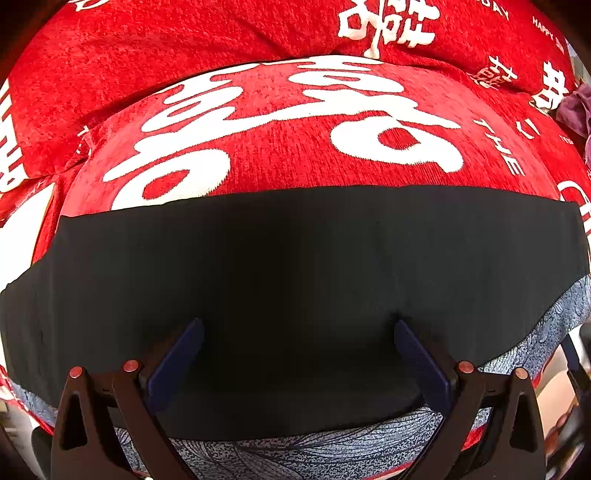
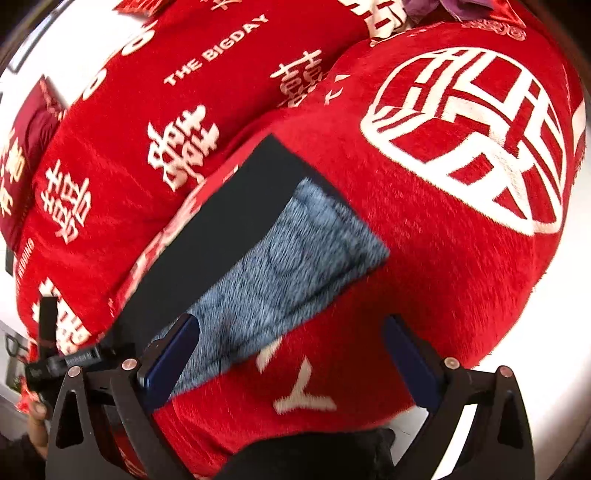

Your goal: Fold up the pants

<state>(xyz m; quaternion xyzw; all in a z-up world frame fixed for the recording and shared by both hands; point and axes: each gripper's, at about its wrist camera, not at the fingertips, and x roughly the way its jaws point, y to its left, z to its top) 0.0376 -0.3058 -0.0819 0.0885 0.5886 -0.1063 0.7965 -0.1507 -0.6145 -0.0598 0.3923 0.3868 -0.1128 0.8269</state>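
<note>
The pants lie flat on a red cushion: a black band (image 1: 314, 266) over a blue-grey patterned part (image 1: 314, 454). In the right wrist view the black part (image 2: 221, 229) and the blue-grey part (image 2: 280, 266) run diagonally. My left gripper (image 1: 299, 325) is open and empty, its fingers spread just over the black fabric near its front edge. My right gripper (image 2: 291, 325) is open and empty, over the red cushion beside the blue-grey end; its left finger (image 2: 173, 362) overlaps the fabric edge.
The red cushion (image 1: 295, 147) with large white characters carries the pants. A red backrest (image 1: 166, 48) with white lettering rises behind it. A purple cloth (image 1: 576, 107) lies at the right; it shows at the top of the right wrist view (image 2: 443, 5).
</note>
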